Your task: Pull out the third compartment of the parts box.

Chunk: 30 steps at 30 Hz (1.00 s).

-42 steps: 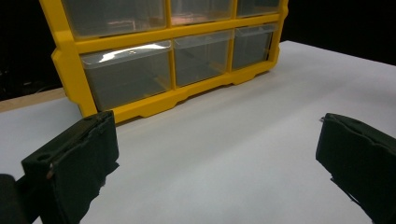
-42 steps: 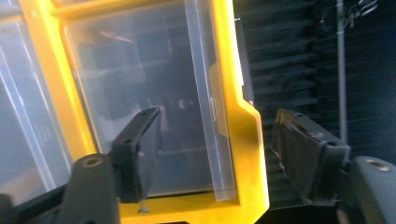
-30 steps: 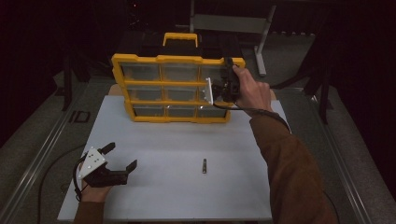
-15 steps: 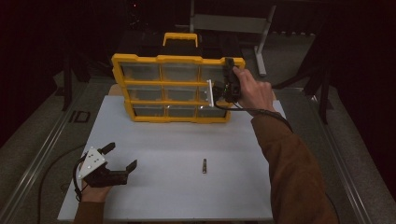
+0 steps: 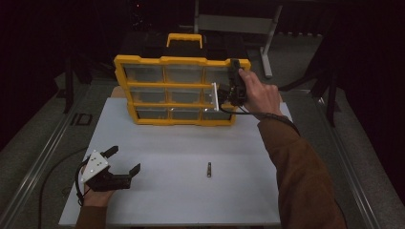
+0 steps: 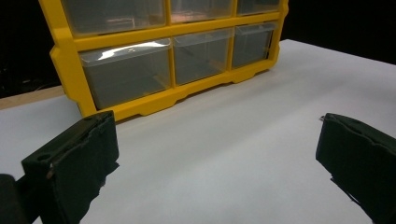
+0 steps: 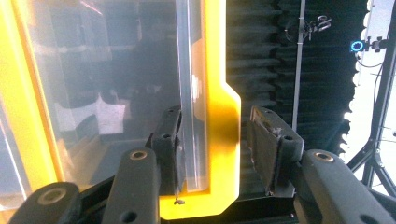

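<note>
the yellow organiser [image 5: 181,90] stands upright at the far edge of the white table [image 5: 191,191]. the right gripper [image 5: 232,90] straddles its right frame, left pad on a clear drawer front [image 7: 191,93], jaws just reopened slightly, right pad apart. the left gripper [image 5: 122,164] rests wide and empty near the front corner, unmoved; a small screw [image 5: 208,169] lies where it lay.

Left gripper [image 5: 125,161] jaws wide apart

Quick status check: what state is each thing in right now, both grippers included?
Yellow drawer organizer: upright at the table's far edge, handle on top.
Clear drawers: pushed in, contents unclear.
Right gripper: jaws astride the organizer's right edge; one jaw apart from it.
Left gripper: open, holding nothing.
Small dark part: lying loose on the white table.
</note>
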Each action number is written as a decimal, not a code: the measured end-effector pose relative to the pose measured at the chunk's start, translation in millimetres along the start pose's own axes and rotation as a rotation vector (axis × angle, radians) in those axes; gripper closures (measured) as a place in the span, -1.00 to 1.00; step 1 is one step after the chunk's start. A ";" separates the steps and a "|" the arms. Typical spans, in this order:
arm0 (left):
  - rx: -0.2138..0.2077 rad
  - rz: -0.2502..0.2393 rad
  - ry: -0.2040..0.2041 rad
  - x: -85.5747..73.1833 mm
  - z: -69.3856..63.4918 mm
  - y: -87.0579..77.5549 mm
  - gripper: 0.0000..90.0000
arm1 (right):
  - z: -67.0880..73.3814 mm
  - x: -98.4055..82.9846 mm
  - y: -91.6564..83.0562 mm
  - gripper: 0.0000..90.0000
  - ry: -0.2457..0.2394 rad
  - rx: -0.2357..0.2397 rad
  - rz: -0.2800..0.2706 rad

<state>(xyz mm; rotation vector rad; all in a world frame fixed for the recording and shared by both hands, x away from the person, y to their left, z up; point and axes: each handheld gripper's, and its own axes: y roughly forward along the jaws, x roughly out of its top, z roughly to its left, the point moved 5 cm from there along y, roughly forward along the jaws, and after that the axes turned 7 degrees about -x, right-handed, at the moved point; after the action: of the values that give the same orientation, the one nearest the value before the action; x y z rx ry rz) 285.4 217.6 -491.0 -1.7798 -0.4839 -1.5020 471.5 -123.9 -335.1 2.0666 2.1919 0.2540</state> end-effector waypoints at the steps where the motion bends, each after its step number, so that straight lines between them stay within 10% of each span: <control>1: -0.001 -0.001 0.000 0.1 0.0 -0.2 -1.00 | -0.1 0.2 -0.7 0.24 0.005 -0.002 -0.001; 30: -0.002 -0.004 0.000 0.4 -0.5 0.0 -1.00 | 1.9 0.9 -14.5 0.61 -0.049 0.034 -0.013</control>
<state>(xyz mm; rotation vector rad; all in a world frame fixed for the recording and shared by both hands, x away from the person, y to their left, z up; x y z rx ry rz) 285.2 217.2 -490.6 -1.7812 -0.4868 -1.5056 457.7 -123.6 -339.9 2.0533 2.1954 0.1640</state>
